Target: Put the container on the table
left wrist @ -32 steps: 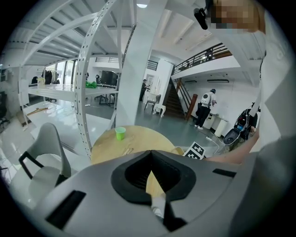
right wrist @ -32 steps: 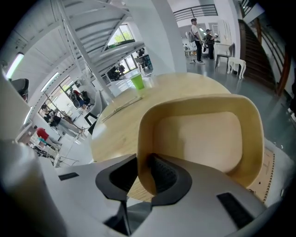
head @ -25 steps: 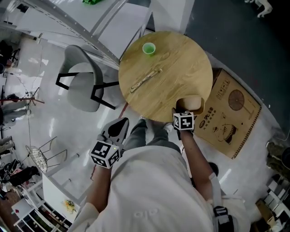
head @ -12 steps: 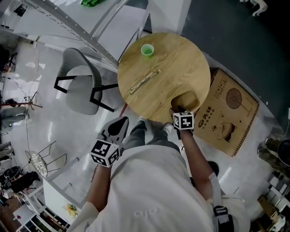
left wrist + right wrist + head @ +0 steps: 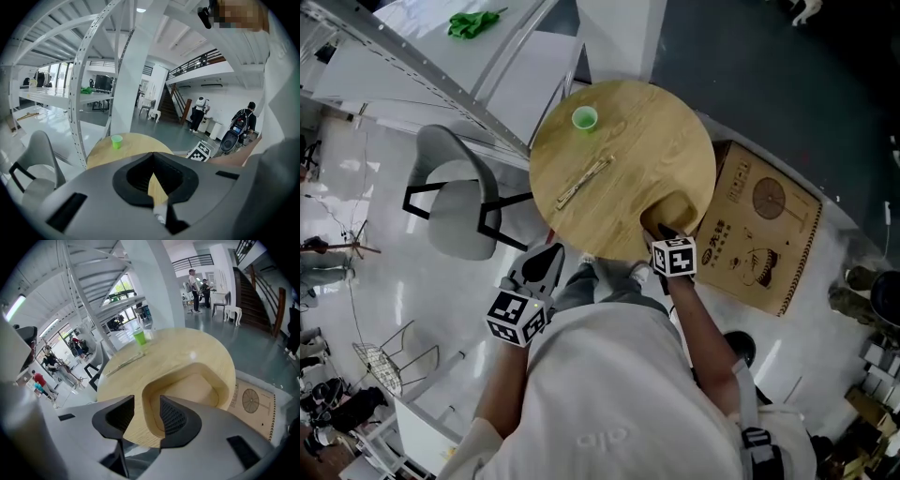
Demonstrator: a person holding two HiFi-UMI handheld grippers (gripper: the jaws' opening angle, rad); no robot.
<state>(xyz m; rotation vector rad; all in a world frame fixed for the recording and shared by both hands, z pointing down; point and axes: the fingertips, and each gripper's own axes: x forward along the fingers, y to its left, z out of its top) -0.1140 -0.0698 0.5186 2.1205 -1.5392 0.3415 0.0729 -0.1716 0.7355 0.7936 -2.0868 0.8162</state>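
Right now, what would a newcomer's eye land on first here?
The round wooden table in the middle, with a bright green cup at its far side. A wooden container sits at its near edge, its wall between the closing jaws of the right claw.

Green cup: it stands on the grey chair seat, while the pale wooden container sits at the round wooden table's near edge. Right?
No. The green cup stands on the round wooden table, not the grey chair; the head view shows it. The pale wooden container does sit at its near edge.
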